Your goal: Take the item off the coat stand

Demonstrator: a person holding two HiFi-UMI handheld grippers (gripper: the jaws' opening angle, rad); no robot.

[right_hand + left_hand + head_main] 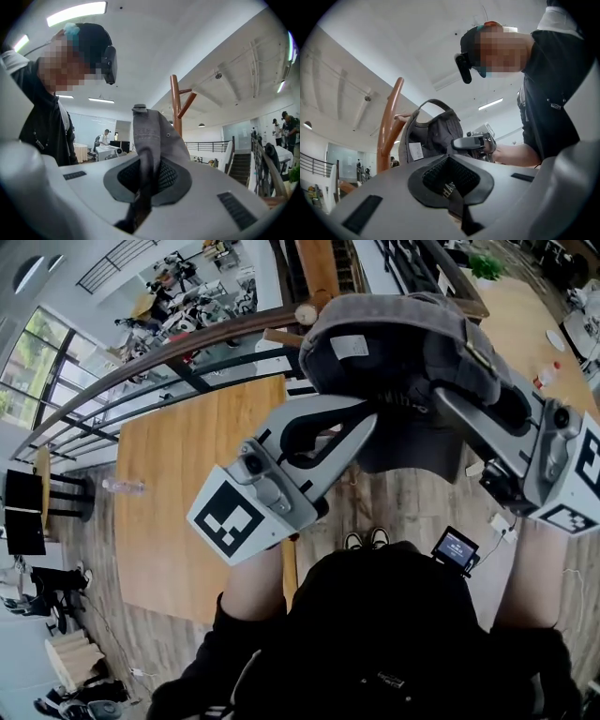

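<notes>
A grey cap hangs between both grippers in front of the wooden coat stand, beside one of its round-tipped pegs. My left gripper comes up from the lower left and is shut on a dark strap of the cap. The cap's crown with its white label shows beyond the jaws, next to the stand's orange post. My right gripper comes in from the right and is shut on the cap's grey cloth. The stand rises behind the cloth.
A wooden table with a water bottle lies below left, along a dark railing. A small screen device and cables lie on the plank floor by the person's shoes. Another table stands at the upper right.
</notes>
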